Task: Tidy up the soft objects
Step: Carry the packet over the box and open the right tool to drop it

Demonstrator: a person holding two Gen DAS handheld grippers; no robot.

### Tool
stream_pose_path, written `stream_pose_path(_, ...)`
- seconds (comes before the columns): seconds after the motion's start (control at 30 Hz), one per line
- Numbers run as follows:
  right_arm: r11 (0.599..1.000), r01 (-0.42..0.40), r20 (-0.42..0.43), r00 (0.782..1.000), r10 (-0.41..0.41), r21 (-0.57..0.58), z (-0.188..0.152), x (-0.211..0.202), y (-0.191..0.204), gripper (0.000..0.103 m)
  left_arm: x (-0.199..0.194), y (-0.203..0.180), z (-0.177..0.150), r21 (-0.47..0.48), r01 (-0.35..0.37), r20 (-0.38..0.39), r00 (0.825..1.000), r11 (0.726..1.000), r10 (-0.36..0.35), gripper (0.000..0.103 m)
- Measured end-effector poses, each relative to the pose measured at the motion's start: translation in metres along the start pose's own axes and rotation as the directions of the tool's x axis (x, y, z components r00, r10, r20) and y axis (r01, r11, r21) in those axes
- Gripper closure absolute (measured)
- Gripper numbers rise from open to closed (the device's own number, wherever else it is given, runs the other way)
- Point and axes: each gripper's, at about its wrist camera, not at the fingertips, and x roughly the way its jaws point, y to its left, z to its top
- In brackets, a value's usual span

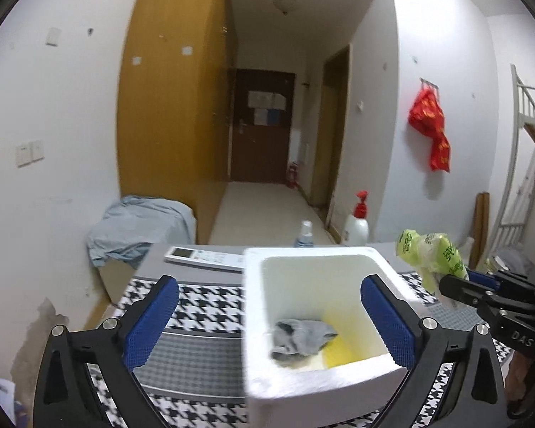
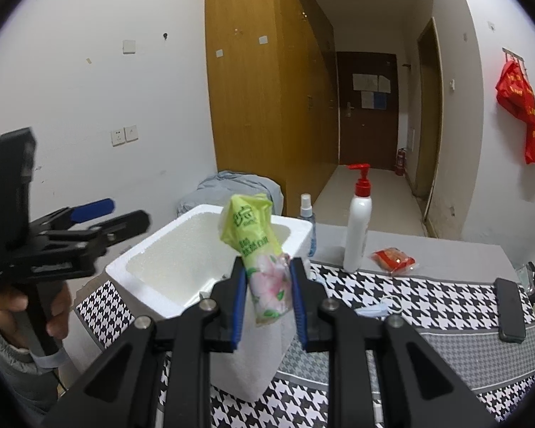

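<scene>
A white foam box (image 1: 256, 321) stands on the houndstooth table cloth (image 1: 203, 303); it also shows in the right wrist view (image 2: 160, 260). A grey sock (image 1: 299, 335) lies inside it on a yellow patch. My left gripper (image 1: 271, 324) is open and empty, its fingers straddling the box's left wall; it also shows in the right wrist view (image 2: 114, 215). My right gripper (image 2: 267, 299) is shut on a green tissue pack (image 2: 260, 253) and holds it above the box's near right corner. The pack also shows in the left wrist view (image 1: 431, 253).
On the table are a white pump bottle (image 2: 356, 228), a small spray bottle (image 2: 308, 221), a red packet (image 2: 392, 260), a blue face mask (image 2: 374, 308), a black device (image 2: 510, 314) and a white remote (image 1: 203, 258). A grey-blue cloth (image 1: 139, 228) covers something beyond the table.
</scene>
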Motion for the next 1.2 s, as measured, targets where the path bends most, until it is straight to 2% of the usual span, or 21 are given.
stream_pose_path(0.1,1.0,-0.009,-0.007,1.0,0.009,-0.007,0.002,0.006,0.006,0.076,-0.009,0.012,-0.001,-0.019,-0.029,0.022,0.999,0.999,0.029,0.001)
stream_pose_path(0.23,0.999,-0.027,-0.009,1.0,0.027,-0.021,0.006,0.013,0.015,0.076,-0.019,0.025,-0.004,-0.054,-0.031,0.039,0.999,0.998,0.033,0.001)
stream_pose_path(0.43,0.998,-0.043,-0.016,0.999,0.043,-0.04,0.015,0.024,0.028,0.076,-0.026,0.03,-0.015,-0.018,-0.092,0.054,0.994,0.996,0.092,0.001)
stream_pose_path(0.97,0.992,-0.098,-0.068,0.993,0.092,-0.08,0.021,0.059,0.061,0.076,-0.039,0.072,-0.03,-0.075,-0.178,0.048,0.982,0.981,0.181,0.001)
stream_pose_path(1.2,0.994,-0.083,-0.111,0.991,0.074,-0.077,0.021,0.079,0.064,0.075,-0.035,0.073,-0.039,-0.074,-0.175,0.032,0.984,0.982,0.178,0.001)
